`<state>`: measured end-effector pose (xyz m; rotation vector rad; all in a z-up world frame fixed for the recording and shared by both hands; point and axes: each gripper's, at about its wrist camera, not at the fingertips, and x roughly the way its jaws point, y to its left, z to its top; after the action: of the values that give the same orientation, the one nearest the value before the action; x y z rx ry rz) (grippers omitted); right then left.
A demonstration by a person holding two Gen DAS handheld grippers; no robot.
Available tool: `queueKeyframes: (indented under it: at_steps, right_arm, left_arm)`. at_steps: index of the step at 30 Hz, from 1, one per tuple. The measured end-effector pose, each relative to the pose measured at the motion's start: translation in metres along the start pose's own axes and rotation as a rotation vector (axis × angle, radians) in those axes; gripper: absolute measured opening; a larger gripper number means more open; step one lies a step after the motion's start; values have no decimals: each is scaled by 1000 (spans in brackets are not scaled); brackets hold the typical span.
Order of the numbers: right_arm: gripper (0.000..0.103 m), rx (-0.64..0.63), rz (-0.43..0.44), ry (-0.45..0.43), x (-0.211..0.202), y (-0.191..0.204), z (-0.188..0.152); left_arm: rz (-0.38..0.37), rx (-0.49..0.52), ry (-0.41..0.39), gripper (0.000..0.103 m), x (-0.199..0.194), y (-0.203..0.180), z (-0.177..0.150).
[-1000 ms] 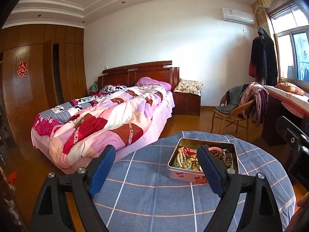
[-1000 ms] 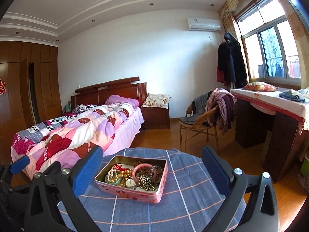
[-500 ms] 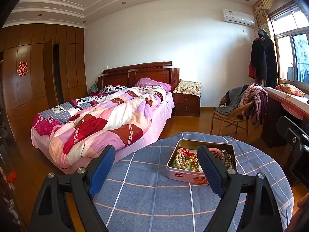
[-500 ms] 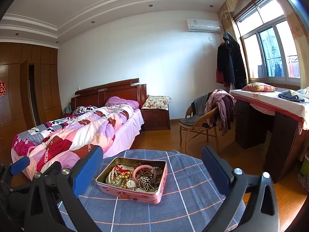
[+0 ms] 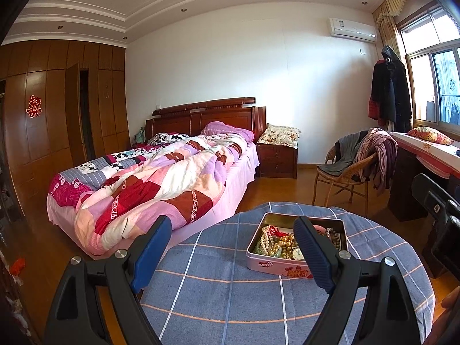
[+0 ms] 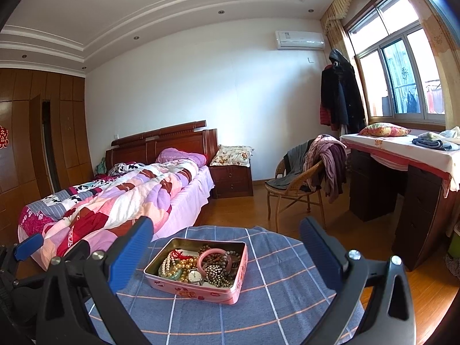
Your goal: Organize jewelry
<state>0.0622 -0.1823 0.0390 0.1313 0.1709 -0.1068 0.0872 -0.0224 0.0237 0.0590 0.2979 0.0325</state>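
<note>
Bare blue checked tablecloth (image 6: 276, 310) lies all around the pink tin (image 6: 201, 283); only the tin's walls (image 5: 276, 266) and heaped jewelry (image 6: 198, 266) stand in the way, above is open air.

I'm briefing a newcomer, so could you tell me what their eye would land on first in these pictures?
Probably the open pink tin heaped with tangled jewelry, standing on the round table's blue checked cloth between the open right gripper fingers. Next, the bed's bright patchwork quilt to the left.
</note>
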Motion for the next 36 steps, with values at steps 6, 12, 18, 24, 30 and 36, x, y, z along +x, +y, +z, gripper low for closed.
queueKeyframes:
  at_steps: [6,12,18,24,30,36]
  right_arm:
    - [103,6,-1,-11,-3,-3,2]
    - [103,6,-9,-20,-4,-4,3]
    - [103,-1,-23,-23,-5,-5,2]
    - [103,-3,-43,-14,-4,-8,1]
    - [103,5,-47,-2,-2,-11,0]
    - [103,4,-56,14,2,-10,-1]
  left_arm:
    - [3,3,-7,87,-3,-1,0]
    - [12,-8,-20,87,-5,2,2]
    - [-8,-16,-15,87,-6,3,4]
    - [42,4,-31,87,-4,1,5]
    - [-3,-34,17,87,3,6,6]
    - [-8,-25,32,87,6,3,4]
